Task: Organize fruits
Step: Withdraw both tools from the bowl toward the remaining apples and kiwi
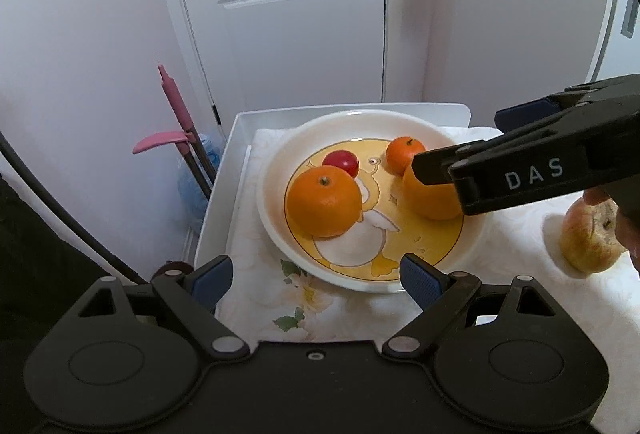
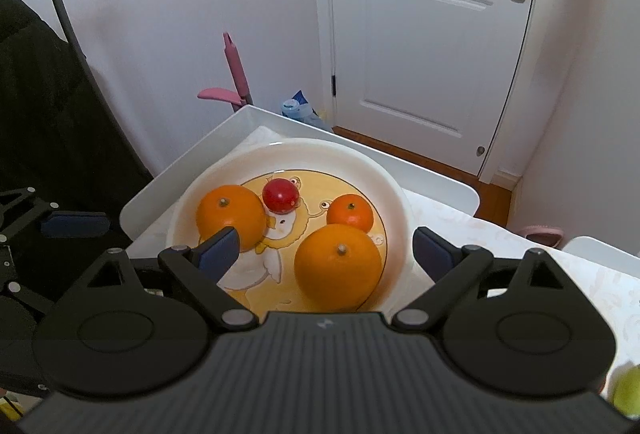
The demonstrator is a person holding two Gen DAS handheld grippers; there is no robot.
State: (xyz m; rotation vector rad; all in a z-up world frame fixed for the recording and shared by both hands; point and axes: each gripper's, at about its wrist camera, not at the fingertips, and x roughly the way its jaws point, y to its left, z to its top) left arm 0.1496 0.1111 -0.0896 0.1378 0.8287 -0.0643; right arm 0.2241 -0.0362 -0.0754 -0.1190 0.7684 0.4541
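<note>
Hovering with spread, empty jaws over the big orange (image 2: 338, 266) on the plate (image 2: 394, 190), the right gripper (image 2: 326, 248) should lift away straight; the left gripper (image 1: 316, 274) idles wide, and the apple (image 1: 588, 240) waits on the table.

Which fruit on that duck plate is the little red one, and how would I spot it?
Find the white plate with the yellow duck picture. Near its far side, beside the large orange, sits the small red fruit. It is the only red, glossy piece; the other three fruits on the plate are orange.
</note>
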